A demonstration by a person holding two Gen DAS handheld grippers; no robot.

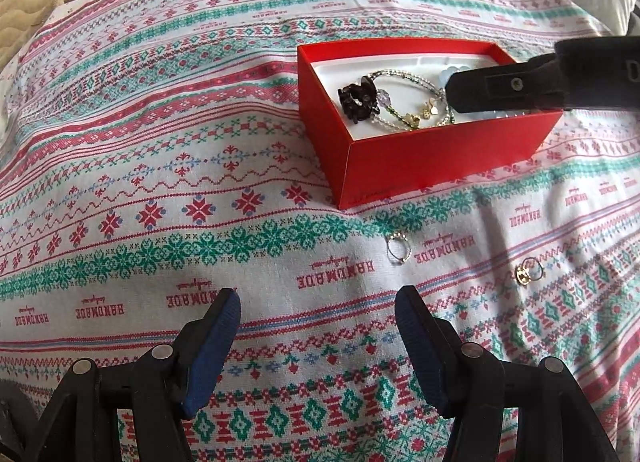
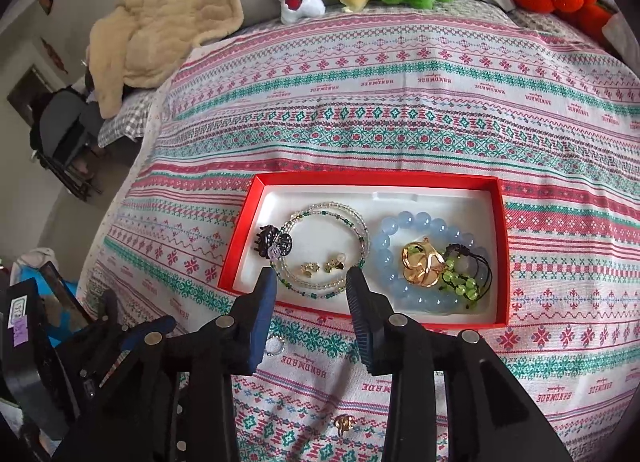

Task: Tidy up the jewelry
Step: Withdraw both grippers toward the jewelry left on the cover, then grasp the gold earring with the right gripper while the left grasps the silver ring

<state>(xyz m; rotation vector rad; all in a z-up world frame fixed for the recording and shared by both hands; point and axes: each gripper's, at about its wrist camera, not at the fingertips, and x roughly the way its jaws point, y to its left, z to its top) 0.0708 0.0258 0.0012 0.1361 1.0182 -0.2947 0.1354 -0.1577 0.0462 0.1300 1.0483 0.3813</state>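
Left wrist view
- The left gripper (image 1: 318, 316) sits at the bottom centre of the frame, its jaws spread wide and holding nothing, low over the patterned bedspread (image 1: 160, 165).
- The red box (image 1: 420, 165) stands right of centre on the bed. It already holds a dark hair claw (image 1: 357, 99) and a thin beaded necklace (image 1: 404, 95).
- The right gripper (image 1: 452, 91) reaches in from the right edge over the box; this view does not show how its jaws stand.
- Two pieces lie loose on the bedspread below the box: a silver ring (image 1: 398, 249) and, further right, a gold ring (image 1: 529, 270).

Right wrist view
- The right gripper (image 2: 312, 282) hovers above the near rim of the red box (image 2: 503, 246), jaws spread and empty.
- Inside the box, from left to right: the hair claw (image 2: 271, 242), the beaded necklace (image 2: 326, 248), small gold earrings (image 2: 320, 266), a blue bead bracelet (image 2: 416, 262), a gold ornament (image 2: 422, 262) and a green bead bracelet (image 2: 460, 282).
- The silver ring (image 2: 275, 345) shows between the fingers below the box; the gold ring (image 2: 344, 424) lies at lower centre.

Assessment
- The collecting step appears largely done; the two rings remain outside the box.
- The next move calls for a fine, low pinch on a thin ring lying flat on soft cloth, without catching the fabric.
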